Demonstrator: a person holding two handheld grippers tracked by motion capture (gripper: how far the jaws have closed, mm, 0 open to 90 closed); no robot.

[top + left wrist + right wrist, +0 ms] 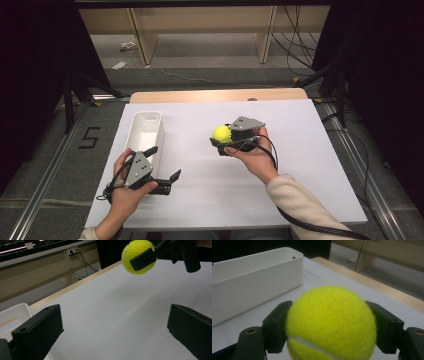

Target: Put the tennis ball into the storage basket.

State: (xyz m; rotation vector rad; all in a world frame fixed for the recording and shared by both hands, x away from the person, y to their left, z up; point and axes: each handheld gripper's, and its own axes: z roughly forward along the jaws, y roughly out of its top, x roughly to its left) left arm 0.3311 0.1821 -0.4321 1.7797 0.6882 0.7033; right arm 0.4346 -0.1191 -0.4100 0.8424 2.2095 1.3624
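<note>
High view: right gripper (223,137) has the ball (221,133) clamped mid-counter (300,165), apparently lifted off the surface. The bin (161,131) sits on the left, and the left gripper (165,163) waits wide open and empty at its near end.

Left gripper view: ball (139,256) hangs up high on the far side, pinched across its middle, so the grip looks centred.

Right gripper view: ball (331,323) fills the jaws, bin (257,282) to the left. I'd carry it level over the rim, then open once it's above the bin so it doesn't bounce out.
</note>
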